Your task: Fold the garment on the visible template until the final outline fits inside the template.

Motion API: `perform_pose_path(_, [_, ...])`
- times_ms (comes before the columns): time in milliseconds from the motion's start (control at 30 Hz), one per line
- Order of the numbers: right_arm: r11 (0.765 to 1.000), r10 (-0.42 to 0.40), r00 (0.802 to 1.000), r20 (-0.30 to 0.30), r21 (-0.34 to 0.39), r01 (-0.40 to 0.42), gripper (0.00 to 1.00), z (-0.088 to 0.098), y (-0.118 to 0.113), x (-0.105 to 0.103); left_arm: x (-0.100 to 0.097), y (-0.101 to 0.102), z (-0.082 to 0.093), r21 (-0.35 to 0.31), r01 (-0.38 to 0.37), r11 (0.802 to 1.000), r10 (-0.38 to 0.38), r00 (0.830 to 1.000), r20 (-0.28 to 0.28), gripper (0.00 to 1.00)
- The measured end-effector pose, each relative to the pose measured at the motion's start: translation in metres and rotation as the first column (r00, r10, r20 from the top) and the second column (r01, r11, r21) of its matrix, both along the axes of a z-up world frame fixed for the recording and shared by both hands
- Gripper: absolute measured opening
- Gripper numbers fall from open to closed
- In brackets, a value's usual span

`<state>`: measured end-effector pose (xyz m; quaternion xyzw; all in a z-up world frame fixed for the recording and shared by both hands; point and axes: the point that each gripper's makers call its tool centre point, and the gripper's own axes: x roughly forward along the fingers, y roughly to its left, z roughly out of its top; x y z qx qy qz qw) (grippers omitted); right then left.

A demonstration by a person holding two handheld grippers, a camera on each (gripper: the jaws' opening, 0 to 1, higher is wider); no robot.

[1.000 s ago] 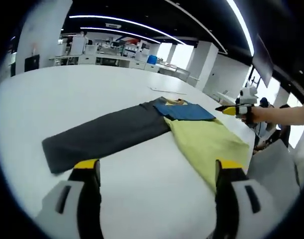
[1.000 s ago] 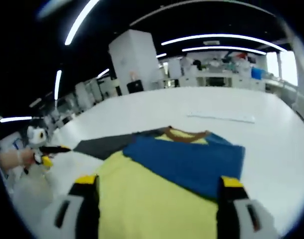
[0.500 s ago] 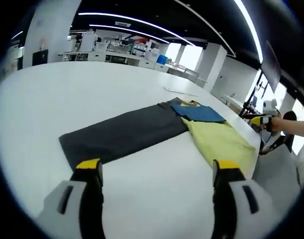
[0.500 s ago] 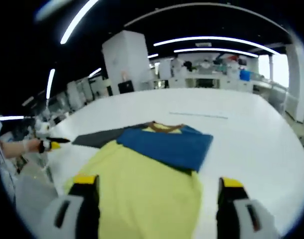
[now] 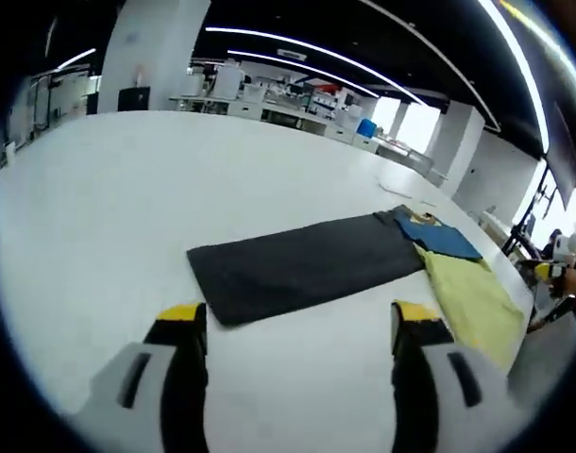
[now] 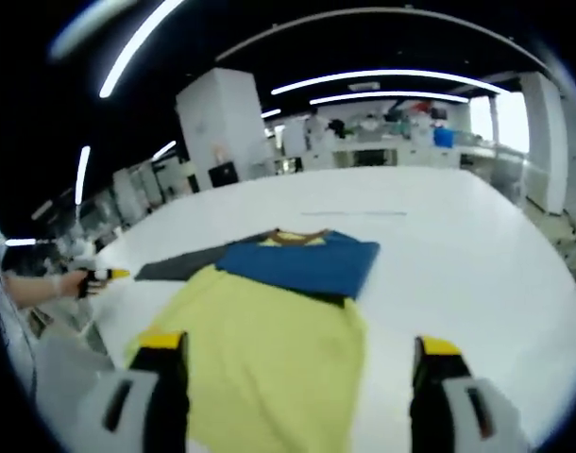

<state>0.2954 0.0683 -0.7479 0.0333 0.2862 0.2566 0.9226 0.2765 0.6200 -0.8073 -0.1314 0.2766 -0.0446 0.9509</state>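
A long dark grey template point(image 5: 307, 269) lies flat on the white table point(image 5: 109, 217). At its far end a garment point(image 5: 469, 300) overlaps it: yellow body point(image 6: 260, 340), blue upper part point(image 6: 302, 264), brown collar. The template point(image 6: 179, 267) shows behind the garment's left side. My left gripper point(image 5: 297, 321) hangs open above bare table, short of the template's near end. My right gripper point(image 6: 300, 347) is open over the garment's yellow hem, holding nothing. A hand holds the left gripper point(image 6: 104, 275) at the left rim, and the right gripper point(image 5: 552, 274) appears at the right rim.
A thin pale strip point(image 6: 354, 214) lies on the table beyond the collar. The table edge point(image 5: 538, 330) runs close beside the garment. Desks and white pillars stand far behind. A person's hand and sleeve point(image 6: 33, 288) reach in at the left.
Both views have drawn back: template and garment look smaller and farther off. The left gripper view now stands farther along the table from the template's end. Both grippers stay open.
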Motion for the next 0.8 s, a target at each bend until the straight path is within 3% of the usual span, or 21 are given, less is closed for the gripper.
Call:
perform_pose_path(233, [1.0, -0.031, 1.0, -0.002, 0.003, 0.031, 0.99, 0.002, -0.014, -0.005, 0.003, 0.026, -0.021, -0.022, -0.095, 0.995, 0.094, 0.995, -0.04, 0.57])
perform_pose_path(367, [0.999, -0.046, 0.999, -0.004, 0.0, 0.046, 0.99, 0.003, -0.019, -0.009, 0.006, 0.028, -0.024, -0.029, -0.121, 0.992, 0.12, 0.992, -0.043, 0.45])
perform_pose_path(467, [0.998, -0.055, 0.998, -0.005, -0.003, 0.055, 0.99, 0.002, -0.022, -0.012, 0.01, 0.024, -0.021, -0.058, -0.13, 0.99, 0.128, 0.991, -0.038, 0.42])
perform_pose_path(600, [0.997, -0.075, 0.997, -0.012, -0.002, 0.075, 0.99, -0.001, -0.027, -0.015, 0.011, 0.029, -0.024, -0.02, -0.129, 0.991, 0.128, 0.991, -0.045, 0.35])
perform_pose_path(733, [0.997, -0.082, 0.997, -0.014, -0.002, 0.082, 0.99, -0.003, -0.029, -0.019, 0.008, 0.045, -0.029, 0.037, -0.182, 0.983, 0.184, 0.981, -0.061, 0.14])
perform_pose_path(800, [0.996, -0.087, 0.996, -0.017, -0.006, 0.087, 0.99, -0.004, -0.03, -0.021, 0.005, 0.048, -0.031, 0.008, -0.215, 0.977, 0.215, 0.974, -0.065, 0.04])
